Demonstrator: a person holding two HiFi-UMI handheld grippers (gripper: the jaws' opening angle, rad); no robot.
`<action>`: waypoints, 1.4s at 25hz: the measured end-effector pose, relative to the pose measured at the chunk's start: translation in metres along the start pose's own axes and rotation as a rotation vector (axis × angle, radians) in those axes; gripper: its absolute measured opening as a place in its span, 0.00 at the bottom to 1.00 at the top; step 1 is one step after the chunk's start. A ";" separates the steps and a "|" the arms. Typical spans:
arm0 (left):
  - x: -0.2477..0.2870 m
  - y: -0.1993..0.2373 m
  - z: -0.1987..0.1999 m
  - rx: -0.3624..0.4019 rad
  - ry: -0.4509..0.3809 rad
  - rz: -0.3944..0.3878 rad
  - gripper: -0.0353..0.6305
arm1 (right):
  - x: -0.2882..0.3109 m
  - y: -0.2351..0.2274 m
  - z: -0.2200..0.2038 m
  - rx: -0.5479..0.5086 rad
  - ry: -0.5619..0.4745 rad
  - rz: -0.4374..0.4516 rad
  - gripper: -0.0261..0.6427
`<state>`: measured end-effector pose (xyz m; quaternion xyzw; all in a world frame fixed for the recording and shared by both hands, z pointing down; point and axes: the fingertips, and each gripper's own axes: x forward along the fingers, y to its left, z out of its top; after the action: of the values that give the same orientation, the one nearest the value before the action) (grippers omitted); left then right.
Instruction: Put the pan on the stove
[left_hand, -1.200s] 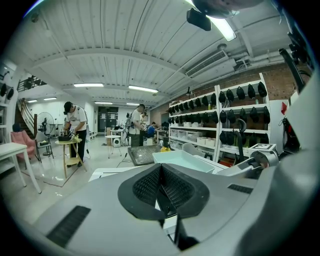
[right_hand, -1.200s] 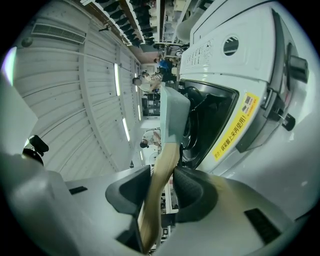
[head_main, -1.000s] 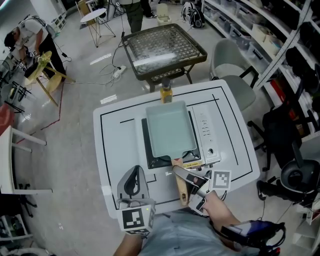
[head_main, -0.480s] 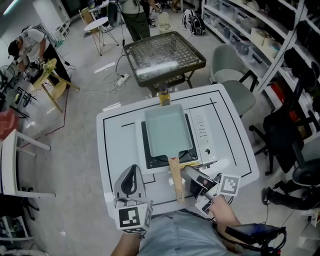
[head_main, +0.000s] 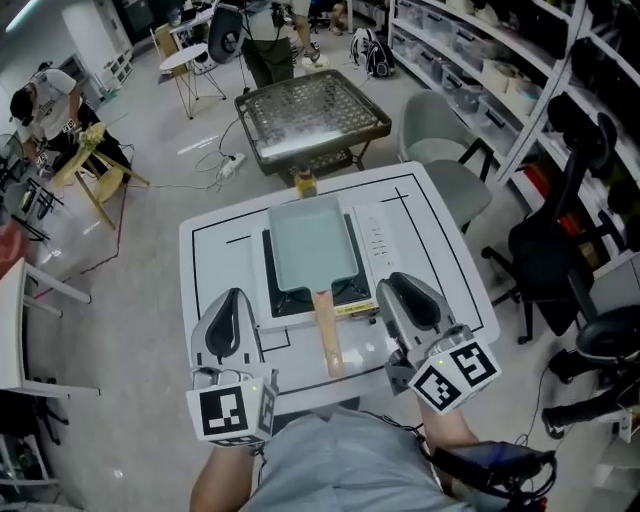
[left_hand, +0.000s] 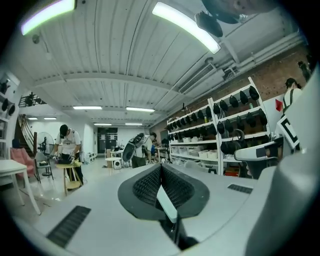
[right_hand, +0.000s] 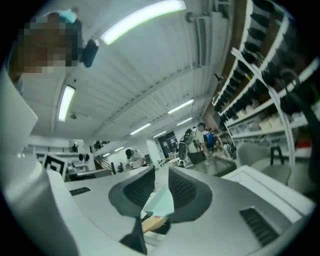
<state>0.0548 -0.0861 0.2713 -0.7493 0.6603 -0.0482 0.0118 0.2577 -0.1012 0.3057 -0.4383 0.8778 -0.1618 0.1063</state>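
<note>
- Your left gripper: jaws together, empty.
- Your right gripper: jaws apart, just been closing, nothing between them.
- The pan is on the stove, its handle free between both grippers.

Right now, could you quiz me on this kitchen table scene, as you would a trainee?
1. True or false: the pan sits on the portable stove.
2. The pan's wooden handle points: A toward the person, B away, C sideways.
3. What does the right gripper hold?
Key: 1 true. 2 A. 3 nothing; its jaws have just been closing but stand apart, empty.
</note>
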 end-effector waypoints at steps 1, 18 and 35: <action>-0.001 0.000 0.005 0.006 -0.012 0.008 0.08 | 0.000 0.003 0.003 -0.063 0.001 -0.023 0.19; -0.009 -0.022 0.008 -0.008 -0.060 -0.021 0.08 | -0.017 0.020 -0.008 -0.324 0.037 -0.100 0.11; -0.012 -0.037 0.001 0.003 -0.048 -0.032 0.08 | -0.024 0.017 -0.012 -0.310 0.033 -0.073 0.11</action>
<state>0.0900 -0.0696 0.2727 -0.7606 0.6478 -0.0314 0.0282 0.2551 -0.0702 0.3111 -0.4783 0.8774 -0.0351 0.0168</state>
